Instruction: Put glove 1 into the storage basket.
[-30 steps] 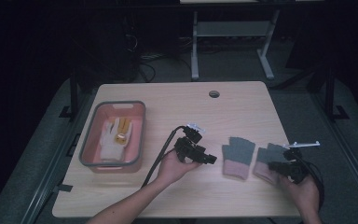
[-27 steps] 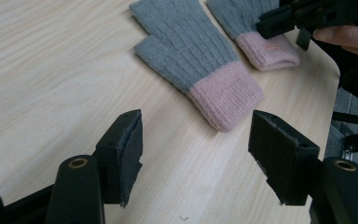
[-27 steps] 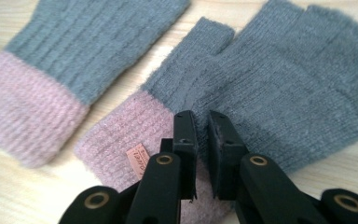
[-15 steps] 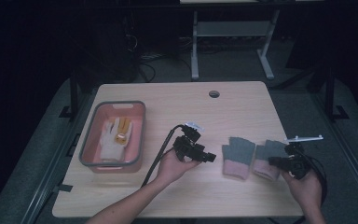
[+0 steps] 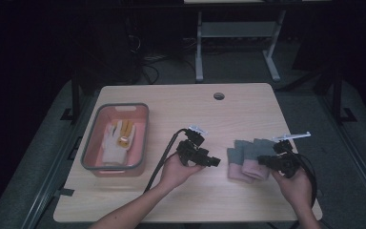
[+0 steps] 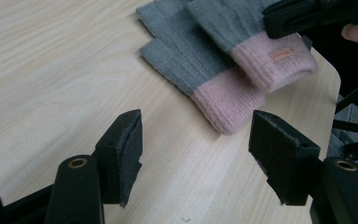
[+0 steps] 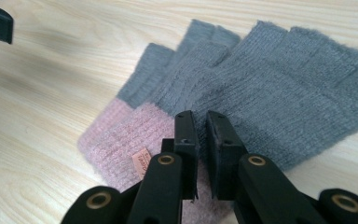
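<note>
Two grey knit gloves with pink cuffs lie on the wooden table (image 5: 181,109), right of centre. The lower glove (image 5: 236,164) (image 6: 186,60) (image 7: 156,74) lies flat. The upper glove (image 5: 259,149) (image 6: 242,32) (image 7: 284,93) overlaps it, its cuff raised a little off the wood. My right gripper (image 5: 263,161) (image 7: 200,135) is shut on that upper glove near the cuff. My left gripper (image 5: 214,162) (image 6: 196,154) is open and holds nothing, a short way left of the gloves, pointing at them.
A grey-rimmed bin (image 5: 88,143) stands at the table's left with a white and yellow glove (image 5: 116,143) inside. A cable hole (image 5: 218,96) sits near the far edge. The left gripper's cable (image 5: 159,164) trails toward the front edge.
My right gripper has moved left and slightly up with the glove in it, so this glove now overlaps the other one. The left gripper has stayed still.
</note>
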Tool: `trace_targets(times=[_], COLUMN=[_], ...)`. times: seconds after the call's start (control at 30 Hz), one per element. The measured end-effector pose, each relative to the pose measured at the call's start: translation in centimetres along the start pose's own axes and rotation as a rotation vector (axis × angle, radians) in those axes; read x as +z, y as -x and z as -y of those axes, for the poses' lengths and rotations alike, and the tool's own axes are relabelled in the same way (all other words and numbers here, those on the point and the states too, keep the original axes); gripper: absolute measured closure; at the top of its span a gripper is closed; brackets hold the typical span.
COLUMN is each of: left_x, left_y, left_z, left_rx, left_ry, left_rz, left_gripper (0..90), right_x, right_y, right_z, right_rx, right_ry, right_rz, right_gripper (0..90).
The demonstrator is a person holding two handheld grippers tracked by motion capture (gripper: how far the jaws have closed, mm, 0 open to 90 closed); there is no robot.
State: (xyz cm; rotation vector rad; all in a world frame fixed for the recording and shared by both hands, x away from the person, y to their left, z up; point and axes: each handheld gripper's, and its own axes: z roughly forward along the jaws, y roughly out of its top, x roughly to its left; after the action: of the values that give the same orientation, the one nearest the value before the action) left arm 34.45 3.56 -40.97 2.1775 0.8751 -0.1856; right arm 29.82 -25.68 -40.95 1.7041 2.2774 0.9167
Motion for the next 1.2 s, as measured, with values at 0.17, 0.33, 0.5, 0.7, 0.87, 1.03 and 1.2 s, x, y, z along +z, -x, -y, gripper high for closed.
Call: trace_targets(times=[0.17, 0.33, 0.5, 0.7, 0.87, 1.03, 1.2], left_x=[0.4, 0.7, 1.2, 1.9, 2.9, 3.8, 4.9], left_y=[0.1, 0.0, 0.0, 0.2, 0.3, 0.3, 0.1], left_z=[0.0, 0.1, 0.2, 0.2, 0.0, -0.3, -0.6], left_rx=[-0.005, -0.013, -0.022, -0.042, -0.069, -0.092, -0.132], left_ry=[-0.004, -0.011, -0.014, -0.014, -0.034, -0.039, -0.039], left_rz=[0.005, -0.006, 0.009, 0.031, 0.052, 0.065, 0.084], left_gripper=[35.0, 34.9, 34.8, 34.7, 34.9, 35.9, 36.4], right_x=[1.0, 1.9, 2.8, 3.8, 3.6, 2.6, 2.4], right_y=[-0.8, -1.7, -2.1, -1.8, -1.1, 0.0, 1.2], right_z=[-0.5, -1.0, -1.4, -1.2, -0.8, -0.8, -0.4], right_rx=[-0.037, -0.051, -0.057, -0.03, -0.002, 0.035, 0.081], right_ry=[0.006, -0.004, -0.002, -0.034, -0.033, -0.005, 0.003], right_rz=[-0.015, -0.028, -0.041, -0.059, -0.086, -0.093, -0.096], right_gripper=[83.5, 83.4, 83.2, 80.7, 66.9, 56.9, 50.9])
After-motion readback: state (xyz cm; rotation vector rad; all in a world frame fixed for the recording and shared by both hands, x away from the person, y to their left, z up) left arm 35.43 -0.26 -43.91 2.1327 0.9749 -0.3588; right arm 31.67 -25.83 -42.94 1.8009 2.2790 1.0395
